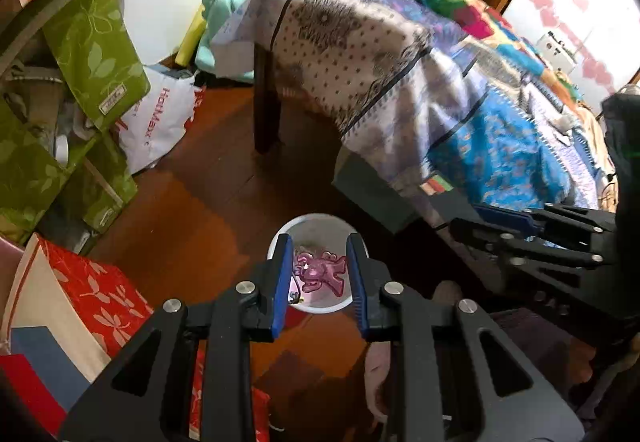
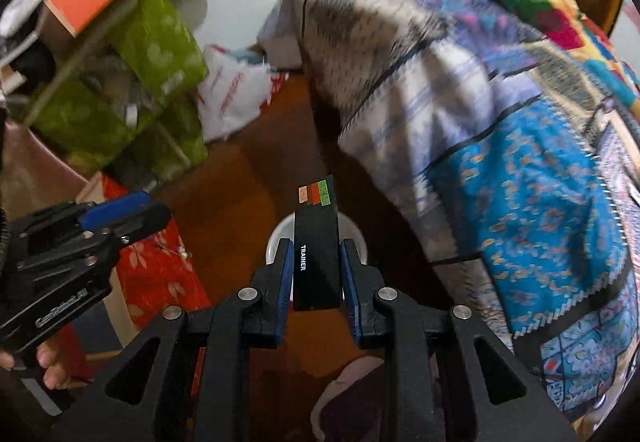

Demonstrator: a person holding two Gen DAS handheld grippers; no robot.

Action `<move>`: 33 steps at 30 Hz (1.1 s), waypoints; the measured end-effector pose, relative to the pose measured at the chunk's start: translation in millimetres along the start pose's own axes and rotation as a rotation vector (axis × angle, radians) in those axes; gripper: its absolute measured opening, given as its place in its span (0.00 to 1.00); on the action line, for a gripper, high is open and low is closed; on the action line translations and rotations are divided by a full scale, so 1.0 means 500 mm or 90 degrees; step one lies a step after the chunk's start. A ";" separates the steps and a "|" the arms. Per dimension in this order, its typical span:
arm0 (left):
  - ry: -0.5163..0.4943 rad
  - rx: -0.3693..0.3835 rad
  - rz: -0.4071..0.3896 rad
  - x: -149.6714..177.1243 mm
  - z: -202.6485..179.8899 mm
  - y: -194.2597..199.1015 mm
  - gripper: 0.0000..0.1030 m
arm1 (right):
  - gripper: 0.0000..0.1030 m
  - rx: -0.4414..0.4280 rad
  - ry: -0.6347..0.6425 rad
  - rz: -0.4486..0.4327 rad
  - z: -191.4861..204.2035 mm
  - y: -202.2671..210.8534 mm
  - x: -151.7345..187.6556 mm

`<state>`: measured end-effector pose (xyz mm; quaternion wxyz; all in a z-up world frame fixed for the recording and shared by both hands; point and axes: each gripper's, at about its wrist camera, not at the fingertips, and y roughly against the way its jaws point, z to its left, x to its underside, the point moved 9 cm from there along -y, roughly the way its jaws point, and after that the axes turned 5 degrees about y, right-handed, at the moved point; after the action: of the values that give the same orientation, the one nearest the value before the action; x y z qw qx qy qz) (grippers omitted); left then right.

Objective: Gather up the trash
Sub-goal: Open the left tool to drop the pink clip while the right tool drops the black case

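Observation:
A small white bin stands on the wooden floor beside the bed. My left gripper hangs right above it, shut on a pink translucent charm whose string dangles from the left pad. In the right wrist view my right gripper is shut on a flat black box marked TRAINER, with coloured squares at its far end. That box covers most of the white bin below. Each gripper shows in the other's view: the right gripper at the right, the left gripper at the left, a hand under it.
A bed under patterned blankets fills the right side, with a dark box beneath its edge. Green boxes, a red floral box and a white plastic bag crowd the left. A slipper lies near the bin.

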<state>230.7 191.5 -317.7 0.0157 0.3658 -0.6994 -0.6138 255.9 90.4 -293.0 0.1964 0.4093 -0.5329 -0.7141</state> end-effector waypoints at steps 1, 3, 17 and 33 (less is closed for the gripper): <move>0.003 -0.001 0.005 0.000 0.003 -0.008 0.26 | 0.21 -0.003 0.000 0.010 0.001 -0.017 0.000; 0.009 -0.002 0.016 0.003 0.008 -0.025 0.26 | 0.21 -0.006 -0.005 0.034 0.001 -0.052 -0.002; 0.028 0.009 0.075 0.001 0.006 -0.117 0.26 | 0.38 -0.034 -0.031 0.113 -0.021 -0.135 -0.004; 0.026 -0.007 0.101 -0.004 -0.030 -0.135 0.40 | 0.38 -0.006 -0.027 0.060 -0.063 -0.041 0.004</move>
<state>272.4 181.7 -371.6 0.0804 0.3215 -0.7223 -0.6071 283.2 77.4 -315.8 0.2206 0.3678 -0.5522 -0.7150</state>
